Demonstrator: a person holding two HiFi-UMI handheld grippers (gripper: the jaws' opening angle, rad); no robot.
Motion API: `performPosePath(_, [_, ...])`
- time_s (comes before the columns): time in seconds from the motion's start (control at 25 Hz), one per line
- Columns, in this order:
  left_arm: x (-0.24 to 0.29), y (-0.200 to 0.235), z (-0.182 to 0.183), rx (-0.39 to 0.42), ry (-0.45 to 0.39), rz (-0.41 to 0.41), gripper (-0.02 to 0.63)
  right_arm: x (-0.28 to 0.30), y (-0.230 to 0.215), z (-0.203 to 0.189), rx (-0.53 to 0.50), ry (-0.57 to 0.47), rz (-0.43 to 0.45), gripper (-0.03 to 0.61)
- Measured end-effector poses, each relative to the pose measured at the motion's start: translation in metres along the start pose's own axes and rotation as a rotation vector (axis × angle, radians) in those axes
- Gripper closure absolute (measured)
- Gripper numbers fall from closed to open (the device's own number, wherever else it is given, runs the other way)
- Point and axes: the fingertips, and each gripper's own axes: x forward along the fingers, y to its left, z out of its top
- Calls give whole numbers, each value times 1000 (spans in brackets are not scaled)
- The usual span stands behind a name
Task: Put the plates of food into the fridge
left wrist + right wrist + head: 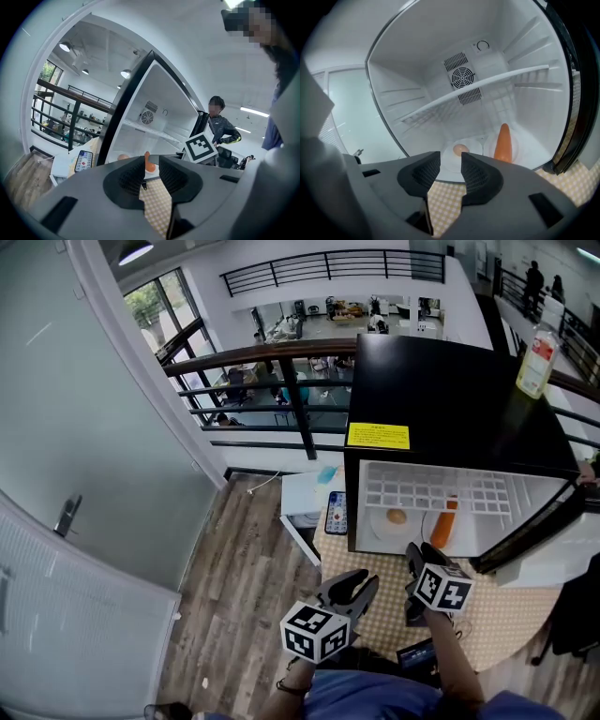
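Observation:
A small black fridge (450, 399) stands open on a checked tablecloth (506, 615). On its floor lie two white plates: the left plate (474, 151) bears a tan round food (461, 149), the right plate (489, 147) an orange carrot (503, 143). The carrot (444, 524) and the round food (397, 517) also show in the head view. My right gripper (451, 166) hangs just in front of the fridge mouth, open with nothing between its pads. My left gripper (151, 171) is lower and to the left (361, 582), also open and empty, pointing at the fridge.
The fridge door (534, 531) swings out to the right. A bottle (536, 362) stands on the fridge top. A phone-like device (336, 513) lies left of the fridge on a white surface. A dark gadget (417, 652) rests near the table's front edge. A person (220, 124) stands by the door.

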Motion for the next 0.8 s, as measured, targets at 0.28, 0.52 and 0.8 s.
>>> performPosePath(0.28, [5, -17, 0, -23, -28, 10, 511, -47, 15, 5, 14, -18, 116, 480])
performPosePath(0.52, [3, -43, -7, -25, -48, 22, 511, -83, 20, -11, -13, 0, 175, 500])
performPosePath(0.8, [-10, -61, -38, -32, -10, 48, 511, -99, 14, -34, -54, 13, 191, 514])
